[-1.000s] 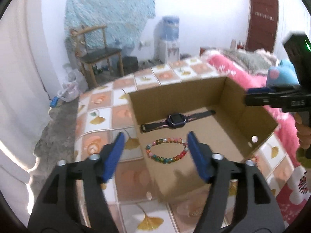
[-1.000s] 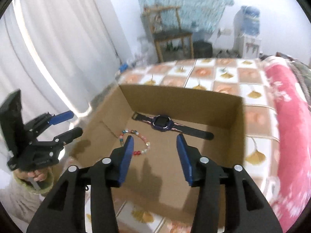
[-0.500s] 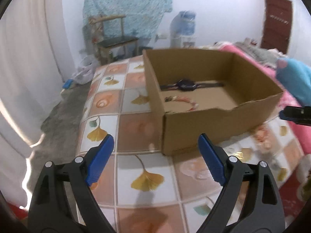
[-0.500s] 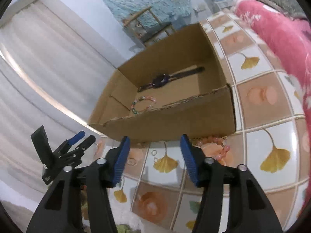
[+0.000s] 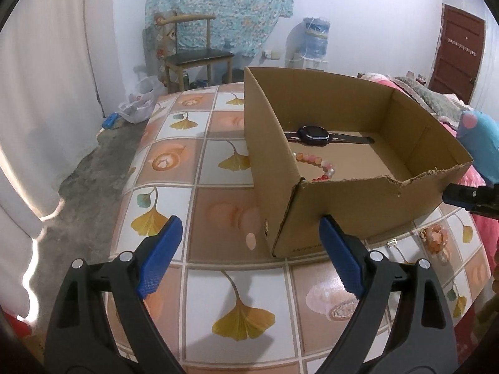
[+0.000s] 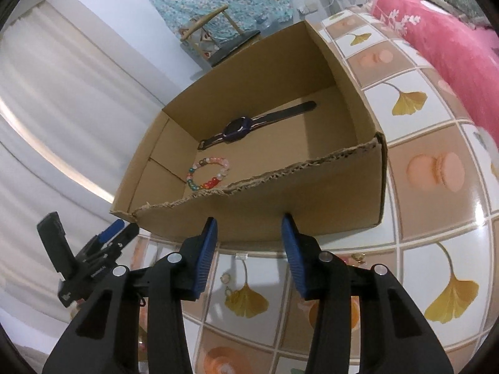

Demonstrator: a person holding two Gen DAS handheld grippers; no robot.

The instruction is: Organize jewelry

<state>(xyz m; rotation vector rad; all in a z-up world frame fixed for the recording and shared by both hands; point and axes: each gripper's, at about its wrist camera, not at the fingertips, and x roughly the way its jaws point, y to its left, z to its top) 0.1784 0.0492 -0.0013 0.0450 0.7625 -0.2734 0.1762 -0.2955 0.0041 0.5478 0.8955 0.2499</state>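
An open cardboard box [image 5: 358, 199] [image 6: 280, 199] stands on the tiled table. Inside lie a dark watch [image 5: 312, 132] [image 6: 238, 129] and a multicoloured bead bracelet [image 5: 315, 165] [image 6: 209, 173]. My left gripper [image 5: 249, 233] [image 6: 90, 265] hangs low before the box's near left corner, open wide and empty. My right gripper [image 6: 249, 233] [image 5: 467, 194] hovers at the box's torn front wall, its jaws closing with nothing between them. On the table before the box lie a pink bead bracelet [image 5: 435, 237], a small clasp [image 5: 391, 243] [image 6: 240, 255] and small rings [image 6: 227, 285].
The tablecloth [image 5: 218, 162] with ginkgo leaves ends at the left over a grey floor. A wooden chair [image 5: 196, 59] and a water dispenser [image 5: 315, 40] stand at the far wall. Pink bedding [image 6: 443, 40] and a blue plush toy [image 5: 480, 146] lie to the right. White curtains [image 6: 46, 93] hang left.
Both grippers have drawn back from above the box's inside and sunk to table height in front of it. The left jaws have spread wider; the right jaws have narrowed a little.
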